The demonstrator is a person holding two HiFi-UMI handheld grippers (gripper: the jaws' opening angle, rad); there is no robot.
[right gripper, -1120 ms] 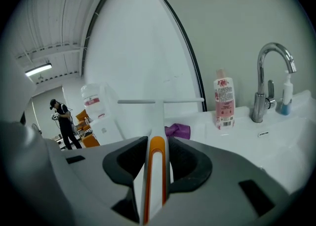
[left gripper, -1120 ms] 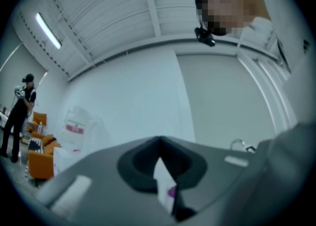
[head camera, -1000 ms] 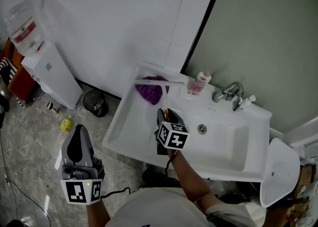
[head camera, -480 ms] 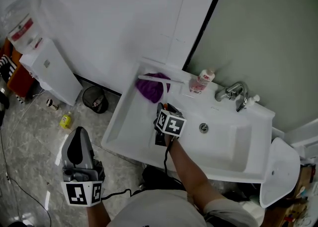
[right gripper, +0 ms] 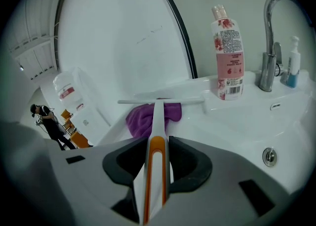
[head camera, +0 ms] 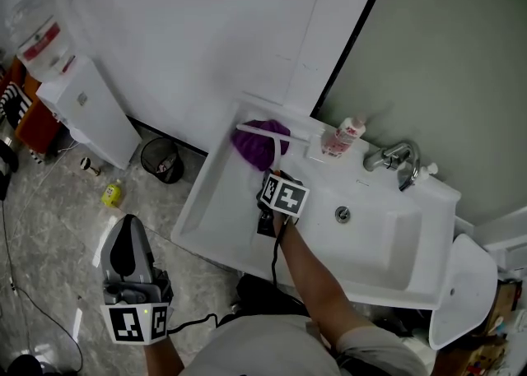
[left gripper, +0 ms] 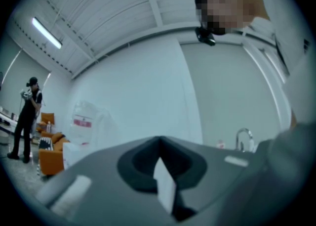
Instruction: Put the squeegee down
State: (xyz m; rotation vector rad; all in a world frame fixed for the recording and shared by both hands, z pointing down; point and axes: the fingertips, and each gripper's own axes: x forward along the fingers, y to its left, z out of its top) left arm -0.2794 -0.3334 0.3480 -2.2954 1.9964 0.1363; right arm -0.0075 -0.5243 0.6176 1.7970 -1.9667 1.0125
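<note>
My right gripper (head camera: 271,177) is shut on the handle of the squeegee (right gripper: 157,121), a white handle with an orange stripe that runs out between the jaws. Its white blade (head camera: 272,130) lies across a purple cloth (head camera: 257,147) at the back left corner of the white sink (head camera: 387,243). From the right gripper view the blade (right gripper: 160,101) sits just over the cloth (right gripper: 140,118); whether it touches is unclear. My left gripper (head camera: 130,239) hangs low at the left over the floor, jaws closed with nothing held (left gripper: 160,160).
A pink-labelled bottle (head camera: 348,137) and a chrome tap (head camera: 395,156) stand on the sink's back ledge, with a small blue pump bottle (right gripper: 293,64) beside the tap. A water dispenser (head camera: 74,95), a bin (head camera: 160,158) and a yellow bottle (head camera: 111,194) are on the floor at left.
My right gripper has gone down and forward with the squeegee, bringing the blade over the purple cloth. The left gripper has hardly moved.
</note>
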